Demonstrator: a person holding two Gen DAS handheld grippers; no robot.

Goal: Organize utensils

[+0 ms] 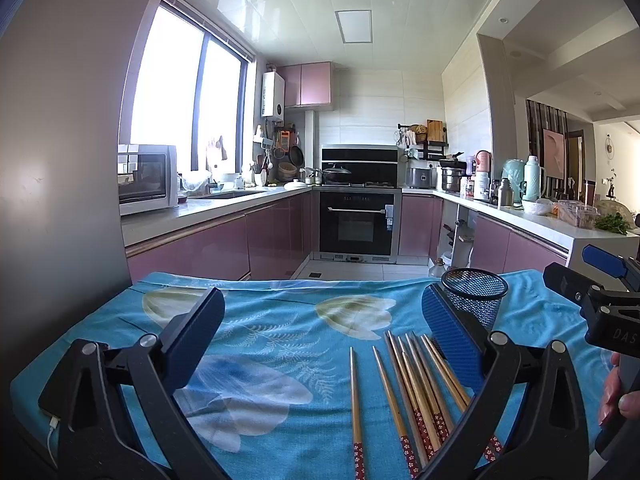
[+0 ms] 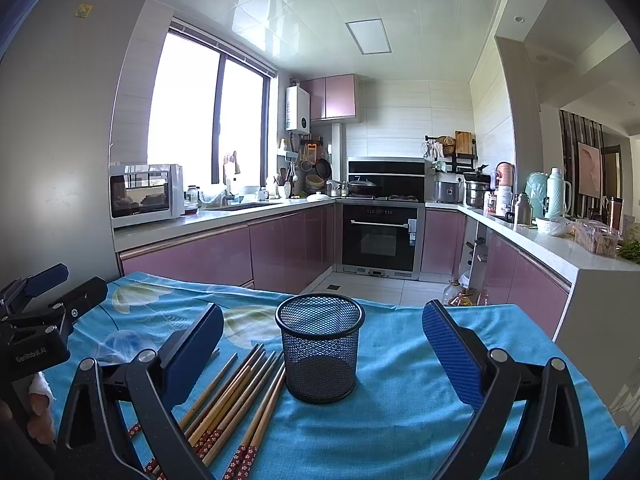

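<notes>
Nothing sorted yet: the holder stood empty and every chopstick lay on the cloth.

The black wire-mesh cylindrical holder stood upright on the blue floral tablecloth, nothing inside. The bamboo chopsticks with red flowered ends lay loose just beside it. The left gripper and right gripper both hovered wide open, holding nothing.

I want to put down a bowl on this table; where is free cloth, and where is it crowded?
Free: the cloth left of the chopsticks, and the part right of the mesh cup. Crowded: the chopsticks lie close against the cup's left side.
</notes>
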